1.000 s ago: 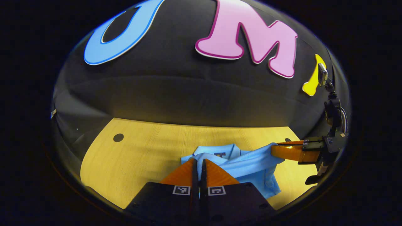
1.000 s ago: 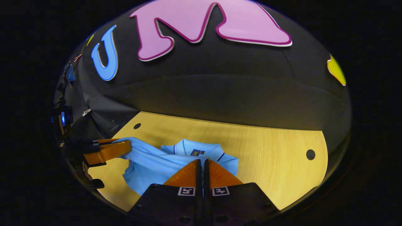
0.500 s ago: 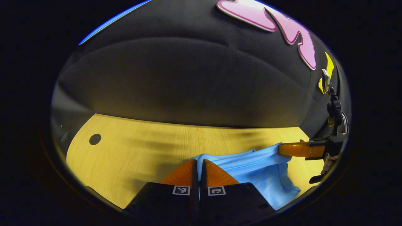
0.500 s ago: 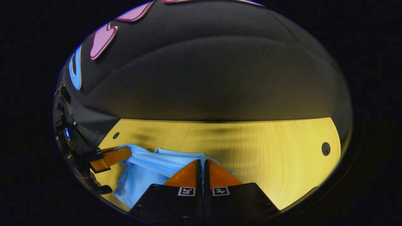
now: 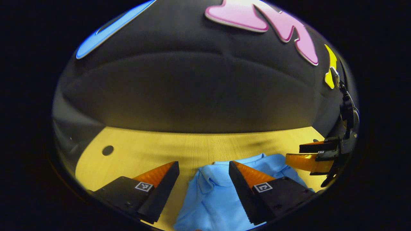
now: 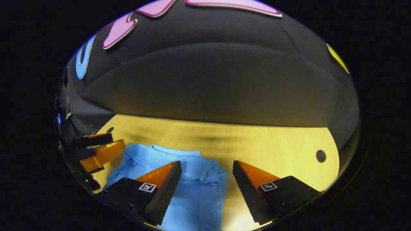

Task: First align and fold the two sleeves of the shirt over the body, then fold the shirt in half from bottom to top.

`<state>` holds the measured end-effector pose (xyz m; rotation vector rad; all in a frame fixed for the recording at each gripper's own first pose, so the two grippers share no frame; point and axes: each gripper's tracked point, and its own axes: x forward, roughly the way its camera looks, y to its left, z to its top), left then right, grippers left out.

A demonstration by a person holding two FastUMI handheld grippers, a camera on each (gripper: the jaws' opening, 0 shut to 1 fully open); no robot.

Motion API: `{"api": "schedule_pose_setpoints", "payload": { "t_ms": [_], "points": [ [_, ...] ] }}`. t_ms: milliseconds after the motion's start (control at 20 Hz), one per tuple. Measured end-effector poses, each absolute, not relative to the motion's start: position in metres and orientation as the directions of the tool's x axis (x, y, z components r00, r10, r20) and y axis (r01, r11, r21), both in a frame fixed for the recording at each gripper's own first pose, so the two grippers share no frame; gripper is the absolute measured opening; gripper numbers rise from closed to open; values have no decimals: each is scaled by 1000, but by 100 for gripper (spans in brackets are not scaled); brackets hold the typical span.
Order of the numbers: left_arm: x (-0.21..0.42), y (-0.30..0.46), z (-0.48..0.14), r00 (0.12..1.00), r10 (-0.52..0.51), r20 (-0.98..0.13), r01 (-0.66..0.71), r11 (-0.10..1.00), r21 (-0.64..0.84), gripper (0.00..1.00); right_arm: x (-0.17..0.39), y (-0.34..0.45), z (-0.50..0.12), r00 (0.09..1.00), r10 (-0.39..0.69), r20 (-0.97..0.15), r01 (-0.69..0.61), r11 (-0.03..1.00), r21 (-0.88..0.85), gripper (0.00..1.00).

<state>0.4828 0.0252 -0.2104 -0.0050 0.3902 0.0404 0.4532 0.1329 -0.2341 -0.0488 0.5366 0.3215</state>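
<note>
Left gripper fingers wide apart, empty, over blue shirt; right gripper likewise, table hole visible.

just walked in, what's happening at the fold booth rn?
A person is folding a light blue shirt on the wooden table with two handheld grippers. Right now the left gripper and right gripper are both open above the shirt, holding nothing. The shirt lies bunched into a compact folded shape on the table, so it looks like the bottom-to-top fold is down, though how neat it is can't be judged from here.
</note>
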Motion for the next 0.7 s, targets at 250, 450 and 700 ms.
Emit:
{"api": "schedule_pose_setpoints", "payload": {
  "t_ms": [250,450,700],
  "points": [
    [398,8,-118,973,47,-226,-45,999,14,98,394,93,-151,901,227,-370,-238,971,18,100],
    [303,-13,-41,995,49,-86,-48,999,14,98,308,73,-80,932,218,-288,-218,975,30,100],
    [181,-37,7,1000,9,-22,-8,1000,25,97,192,60,-16,958,216,-190,-215,976,25,99]
  ]
}}
